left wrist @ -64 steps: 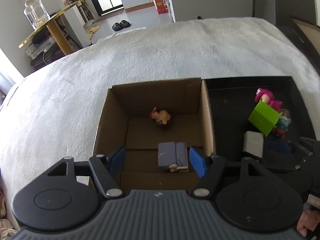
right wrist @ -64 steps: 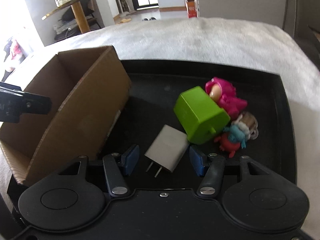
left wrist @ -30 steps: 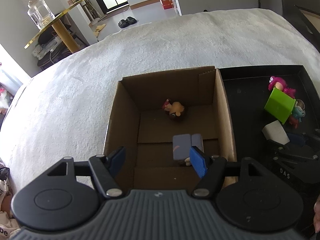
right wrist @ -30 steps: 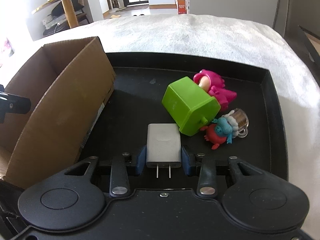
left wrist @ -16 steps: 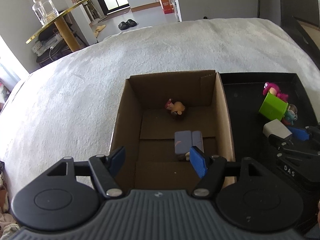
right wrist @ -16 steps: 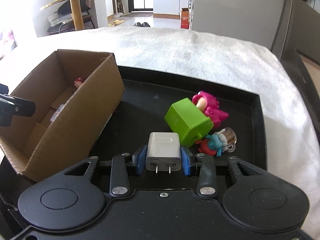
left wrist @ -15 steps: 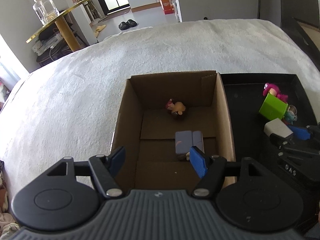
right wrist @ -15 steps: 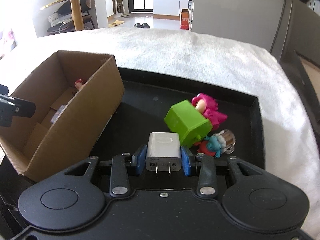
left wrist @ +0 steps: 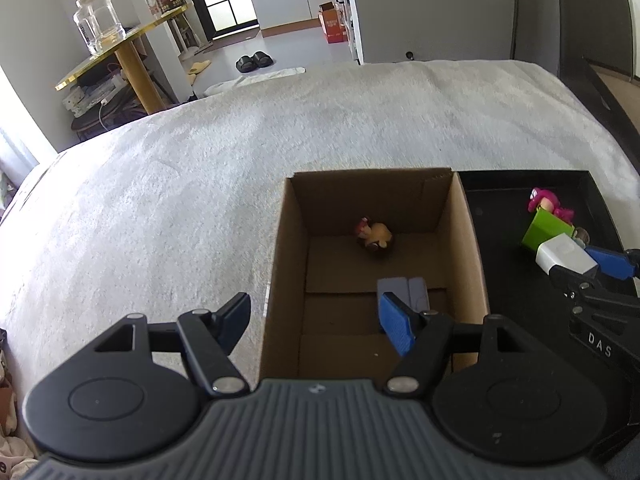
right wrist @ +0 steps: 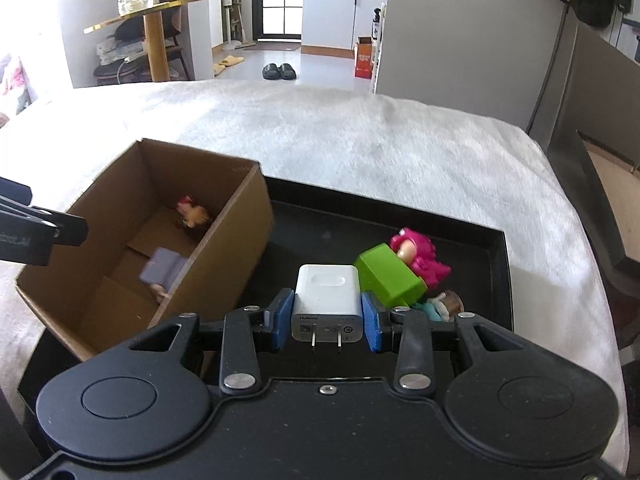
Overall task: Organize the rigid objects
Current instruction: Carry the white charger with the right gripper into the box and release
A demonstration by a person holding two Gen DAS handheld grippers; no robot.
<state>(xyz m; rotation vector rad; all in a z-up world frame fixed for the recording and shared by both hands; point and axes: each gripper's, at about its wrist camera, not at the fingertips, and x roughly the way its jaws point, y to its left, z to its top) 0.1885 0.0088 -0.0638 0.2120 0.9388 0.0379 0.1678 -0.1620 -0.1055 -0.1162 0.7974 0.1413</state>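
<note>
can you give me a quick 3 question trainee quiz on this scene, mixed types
1. What does the right gripper hold?
2. True or false: the left gripper is shut on a toy.
3. The green block lies in: A) the box B) the tray C) on the blanket

Key: 1. The white charger, prongs toward the camera. 2. False; it is open and empty. 3. B

Left gripper: matte black linkage arms, blue ribbed pads, silver pivot screws, grey ridged housing. Right gripper: same black build, blue pads, white "DAS" lettering on the side.
</note>
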